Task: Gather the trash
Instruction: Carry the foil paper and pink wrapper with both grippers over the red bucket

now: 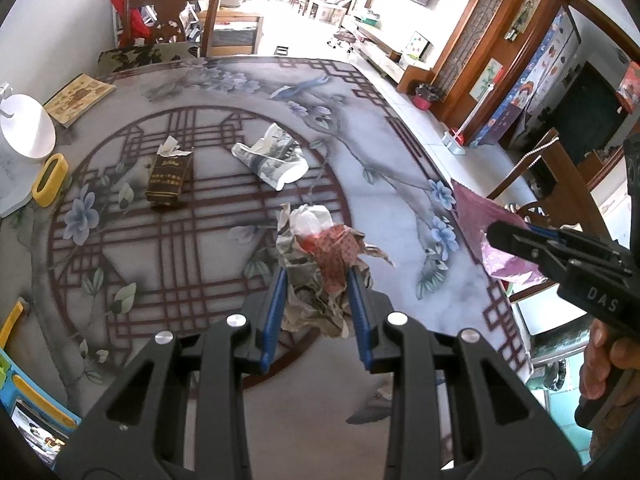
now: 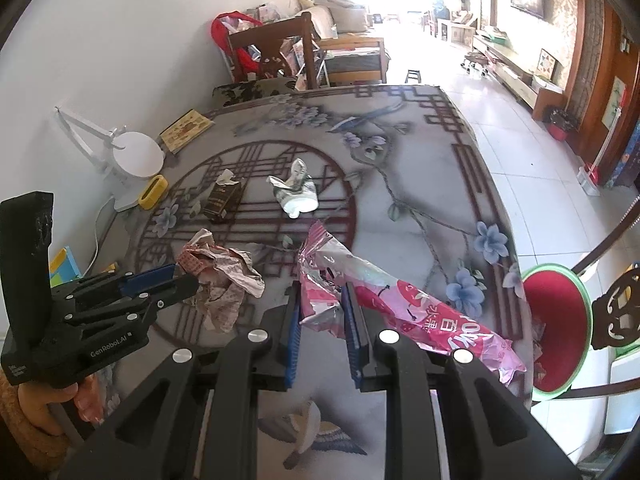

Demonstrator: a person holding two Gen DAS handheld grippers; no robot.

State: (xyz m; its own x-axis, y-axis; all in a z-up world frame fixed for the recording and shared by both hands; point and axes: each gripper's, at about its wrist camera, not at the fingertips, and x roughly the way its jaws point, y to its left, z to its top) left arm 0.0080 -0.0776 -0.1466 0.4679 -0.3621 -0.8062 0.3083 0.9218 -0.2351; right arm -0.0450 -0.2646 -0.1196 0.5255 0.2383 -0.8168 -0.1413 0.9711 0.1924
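The left gripper (image 1: 316,276) pinches a crumpled wad of printed paper with a red-patterned scrap and white tissue (image 1: 320,256) between its blue pads, the wad bulging out ahead of and below the fingertips and held clear of the flower-patterned tablecloth (image 1: 200,240). The right gripper (image 2: 320,300) is clamped on a long pink and silver foil snack wrapper (image 2: 400,308), which trails off to that tool's right and hangs over the table edge.

Judging by this, the pick-up step is done for both pieces and the carry to a bin is in hand. A red round bin with a green rim (image 2: 560,320) stands on the floor just right of and below the right gripper, beyond the table edge. The next move calls for swinging each load over that opening before releasing.

Well ahead of both tools, a crumpled white printed paper cup (image 1: 272,160) and a dark brown carton with paper stuffed in its top (image 1: 170,176) lie on the cloth, not yet collected.
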